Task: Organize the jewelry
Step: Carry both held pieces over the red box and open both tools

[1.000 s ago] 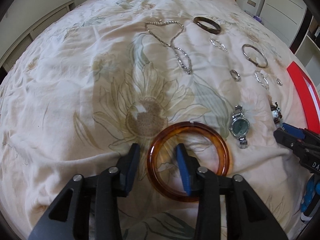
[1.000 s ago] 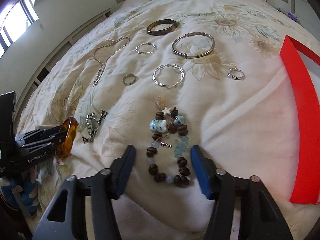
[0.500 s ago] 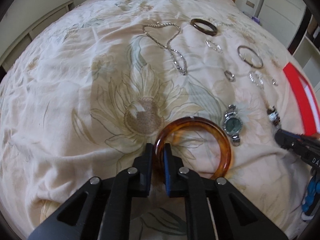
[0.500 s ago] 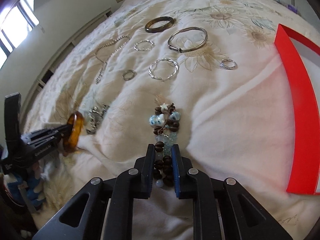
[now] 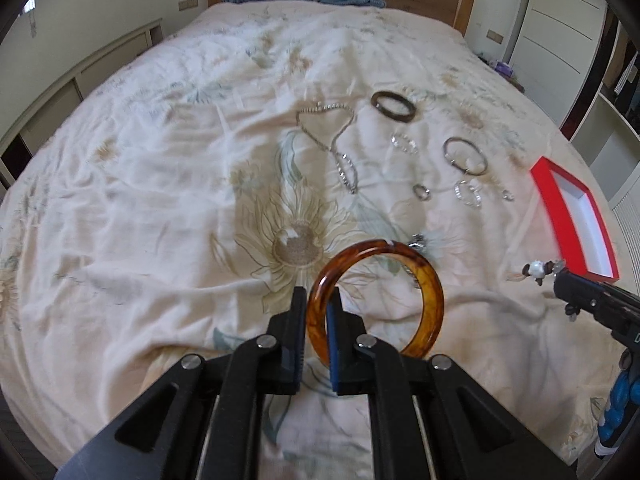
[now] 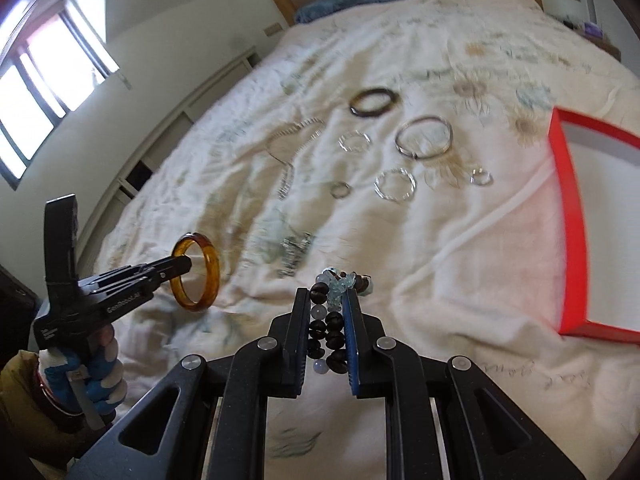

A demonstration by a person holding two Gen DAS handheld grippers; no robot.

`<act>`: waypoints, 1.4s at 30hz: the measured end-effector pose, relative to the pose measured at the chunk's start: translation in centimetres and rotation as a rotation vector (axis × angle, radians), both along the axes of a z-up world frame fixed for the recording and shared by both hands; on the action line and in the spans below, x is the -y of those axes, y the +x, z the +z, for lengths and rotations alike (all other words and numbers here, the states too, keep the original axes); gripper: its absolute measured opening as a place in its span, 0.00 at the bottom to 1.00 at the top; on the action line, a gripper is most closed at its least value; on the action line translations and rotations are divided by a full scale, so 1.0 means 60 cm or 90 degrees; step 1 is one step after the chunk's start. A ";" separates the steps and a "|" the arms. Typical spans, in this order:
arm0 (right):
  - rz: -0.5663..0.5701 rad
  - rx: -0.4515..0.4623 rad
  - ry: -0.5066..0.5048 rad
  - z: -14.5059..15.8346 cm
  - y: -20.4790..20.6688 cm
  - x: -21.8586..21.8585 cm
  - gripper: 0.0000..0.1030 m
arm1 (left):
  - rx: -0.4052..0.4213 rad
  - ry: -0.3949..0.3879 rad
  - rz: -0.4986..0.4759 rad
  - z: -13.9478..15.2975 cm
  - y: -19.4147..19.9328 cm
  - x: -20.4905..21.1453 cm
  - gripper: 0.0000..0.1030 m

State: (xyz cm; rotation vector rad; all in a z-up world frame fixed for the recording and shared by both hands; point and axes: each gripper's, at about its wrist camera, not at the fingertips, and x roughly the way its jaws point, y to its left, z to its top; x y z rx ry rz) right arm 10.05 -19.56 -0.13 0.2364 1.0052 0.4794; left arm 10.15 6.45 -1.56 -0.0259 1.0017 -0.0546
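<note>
The left gripper [image 5: 317,336] has its black and blue fingers pinched on the rim of a translucent amber resin bangle [image 5: 424,292], which stands upright in the lower centre of the left wrist view, held clear of the bedspread. In the right wrist view the same bangle [image 6: 208,276] hangs at the left edge, off the tip of that gripper [image 6: 182,266]. The right gripper [image 6: 327,320] is clamped on a bracelet of dark brown and pale blue beads [image 6: 326,330], bunched between its fingers in the lower centre; a few beads poke out past the tips.

Further out, on the cream floral bedspread [image 6: 460,264], the rest of the jewelry lies spread in the middle of the frame — a dark brown bangle [image 6: 374,103], a large silver hoop bangle [image 6: 424,137], a twisted silver ring-shaped bracelet [image 6: 395,185], a silver chain necklace [image 6: 294,148] and a silver wristwatch [image 6: 294,250]. An open red box with a white lining [image 6: 568,216] sits at the right edge.

Both pieces look picked up, so the step in hand is the carry. The next move likely calls for swinging each load rightward over the box and releasing low — the beads may snag on the fingers.
</note>
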 end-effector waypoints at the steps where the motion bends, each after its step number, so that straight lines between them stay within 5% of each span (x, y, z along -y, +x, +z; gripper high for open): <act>1: -0.001 0.008 0.003 0.010 -0.008 0.003 0.16 | 0.004 0.000 -0.001 0.008 -0.006 0.003 0.08; 10: -0.058 0.072 0.020 0.080 -0.066 0.090 0.16 | 0.010 -0.014 -0.052 0.062 -0.026 0.098 0.08; 21: -0.180 0.115 -0.018 0.118 -0.059 0.305 0.16 | -0.004 -0.017 -0.213 0.072 0.030 0.379 0.08; 31: -0.247 0.075 -0.046 0.054 -0.004 0.433 0.16 | -0.034 0.039 -0.286 0.005 0.101 0.577 0.08; 42: -0.241 -0.008 -0.104 -0.056 0.023 0.463 0.16 | -0.073 0.095 -0.297 -0.083 0.136 0.634 0.08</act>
